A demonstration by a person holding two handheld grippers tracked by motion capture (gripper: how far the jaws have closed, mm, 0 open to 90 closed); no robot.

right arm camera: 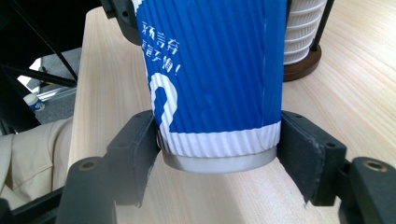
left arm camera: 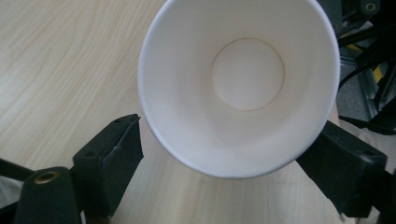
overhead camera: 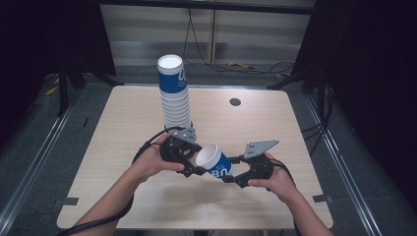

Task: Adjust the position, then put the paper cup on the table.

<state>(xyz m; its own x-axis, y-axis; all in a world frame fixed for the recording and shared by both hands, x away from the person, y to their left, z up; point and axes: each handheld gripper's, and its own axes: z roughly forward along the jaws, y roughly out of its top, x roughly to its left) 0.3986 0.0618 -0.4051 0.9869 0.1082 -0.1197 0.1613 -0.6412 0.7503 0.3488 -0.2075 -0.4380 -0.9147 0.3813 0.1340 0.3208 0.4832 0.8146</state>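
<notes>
A single blue-and-white ribbed paper cup (overhead camera: 215, 163) is held above the near middle of the tabletop (overhead camera: 123, 128), lying on its side between the two grippers with its open mouth toward the left. The right gripper (overhead camera: 231, 176) has its jaws closed on the cup's base end; in the right gripper view both pads press the white band just above the bottom rim of the cup (right arm camera: 215, 79). The left gripper (overhead camera: 194, 167) sits at the cup's mouth. In the left gripper view its jaws stand narrowly apart on either side of the rim (left arm camera: 238, 88): the right pad looks to touch the wall, while the left pad stands just clear of it, so this reads as a loose bracket rather than a grip. Behind the hands, toward the far side, a tall stack of cups (overhead camera: 174, 93) rises on a dark round base (right arm camera: 303, 65).

Risks, as a judgement: the cup hangs from one narrow grip at its base, so a tilt or a slackening of the right jaws may let it pivot and drop. If the left jaws close on the thin open rim, they may crush it. A sweep of the left hand toward the far side may topple the leaning stack.
</notes>
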